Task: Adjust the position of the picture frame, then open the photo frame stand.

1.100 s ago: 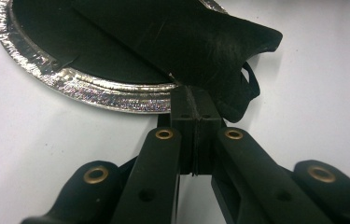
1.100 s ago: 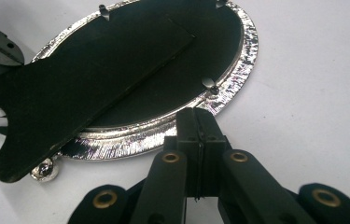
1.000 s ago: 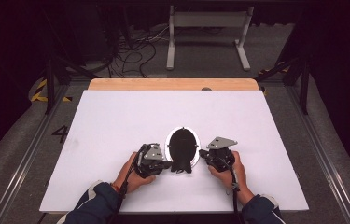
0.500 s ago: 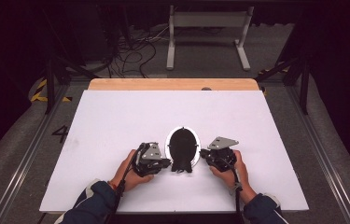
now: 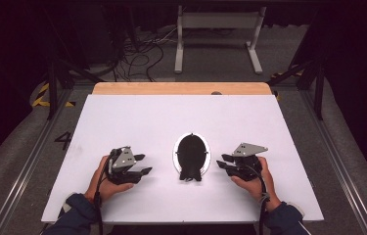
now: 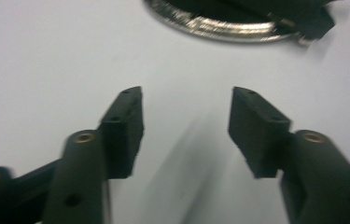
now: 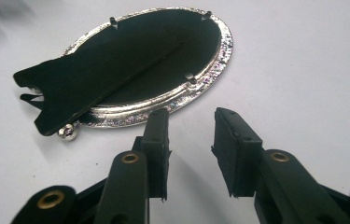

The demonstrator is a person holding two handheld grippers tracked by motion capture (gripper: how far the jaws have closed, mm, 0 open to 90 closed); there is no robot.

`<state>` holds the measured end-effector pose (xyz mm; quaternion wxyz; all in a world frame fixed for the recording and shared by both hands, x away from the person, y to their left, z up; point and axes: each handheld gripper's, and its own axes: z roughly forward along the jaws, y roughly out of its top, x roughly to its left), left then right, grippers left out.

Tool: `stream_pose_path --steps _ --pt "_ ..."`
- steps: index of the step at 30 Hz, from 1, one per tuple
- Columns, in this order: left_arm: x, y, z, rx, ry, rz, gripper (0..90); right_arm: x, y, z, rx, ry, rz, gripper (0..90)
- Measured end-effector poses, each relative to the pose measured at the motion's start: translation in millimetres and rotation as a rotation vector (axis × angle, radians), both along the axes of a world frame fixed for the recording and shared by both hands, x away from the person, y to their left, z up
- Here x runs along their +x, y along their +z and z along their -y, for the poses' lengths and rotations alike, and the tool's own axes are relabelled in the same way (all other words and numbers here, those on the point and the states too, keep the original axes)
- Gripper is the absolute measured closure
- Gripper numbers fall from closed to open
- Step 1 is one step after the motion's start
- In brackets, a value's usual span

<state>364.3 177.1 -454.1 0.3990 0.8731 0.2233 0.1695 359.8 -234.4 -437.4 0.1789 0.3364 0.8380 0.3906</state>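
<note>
An oval silver picture frame (image 5: 191,154) lies face down near the front middle of the white tabletop (image 5: 171,117), its black back and fold-out stand on top. My left gripper (image 5: 144,164) rests to its left, well apart from it. Its jaws have just been opening and nothing is between them. In the left gripper view the left gripper (image 6: 186,95) points at bare table, with the frame's rim (image 6: 219,25) farther off. My right gripper (image 5: 222,163) sits close to the frame's right side. The right gripper (image 7: 191,115) has also just been opening, with nothing between its jaws, just short of the frame (image 7: 140,60).
A wooden strip (image 5: 181,88) runs along the table's far edge. Beyond it on the dark floor are cables (image 5: 137,49) and a white metal stand (image 5: 217,29). Rails run along both sides of the table.
Both grippers have drawn away from the frame's sides, the left one farther to the left, the right one a little to the right. Both pairs of jaws have opened.
</note>
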Motion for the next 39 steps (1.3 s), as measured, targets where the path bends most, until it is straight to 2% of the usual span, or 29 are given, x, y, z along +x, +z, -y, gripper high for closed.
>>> stream_pose_path --steps 1,2,3,4,5,6,9,10,17,25,30,34,36,39 --pt "0.0 0.0 0.0 0.000 0.000 0.000 39.9 0.0 0.0 0.0 0.000 0.000 0.000 65.3" --pt "-1.9 -0.9 -7.3 -0.001 0.010 -0.003 39.9 -0.6 0.3 0.2 0.003 0.005 0.002 64.7" --pt "-3.6 -1.7 -13.0 -0.009 0.021 -0.006 34.6 -2.4 0.8 0.3 0.005 0.013 0.001 63.5" --pt "-7.2 -3.2 -23.3 -0.011 0.054 -0.007 32.2 -3.2 0.5 -0.2 0.004 0.022 -0.004 62.6" --pt "-7.2 -3.2 -23.3 -0.011 0.054 -0.007 30.3 -3.9 -0.1 -1.1 0.000 0.031 -0.010 62.0" --pt "-10.6 -4.6 -32.0 -0.027 0.072 -0.013 28.8 -4.8 -0.9 -2.2 -0.004 0.038 -0.015 61.8" --pt "-14.5 -6.7 -37.2 -0.036 0.095 -0.019 25.9 -6.6 -2.4 -5.5 -0.013 0.054 -0.031 60.7" --pt "-18.5 -8.1 -39.4 -0.032 0.099 -0.017 23.2 -8.6 -3.4 -9.0 -0.016 0.075 -0.049 58.6" --pt "-25.3 -8.6 -39.0 -0.046 0.100 -0.023 20.7 -18.3 -6.8 -20.3 -0.023 0.155 -0.089 59.5" --pt "-23.8 -11.5 -33.1 -0.024 0.088 -0.033 20.4 -28.9 -6.3 -33.2 -0.031 0.203 -0.115 61.1" --pt "-22.6 -12.7 -32.1 -0.015 0.089 -0.037 20.2 -28.9 -11.5 -44.8 -0.052 0.230 -0.144 59.7" --pt "-21.9 -13.5 -29.7 -0.016 0.086 -0.045 19.9 -26.9 -14.9 -51.0 -0.055 0.217 -0.153 57.7" --pt "-22.1 -13.9 -28.6 -0.015 0.083 -0.045 19.7 -26.3 -15.3 -54.2 -0.064 0.205 -0.140 56.3" --pt "-21.8 -13.9 -28.9 -0.016 0.084 -0.046 19.3 -25.7 -15.8 -57.2 -0.067 0.181 -0.134 58.8"
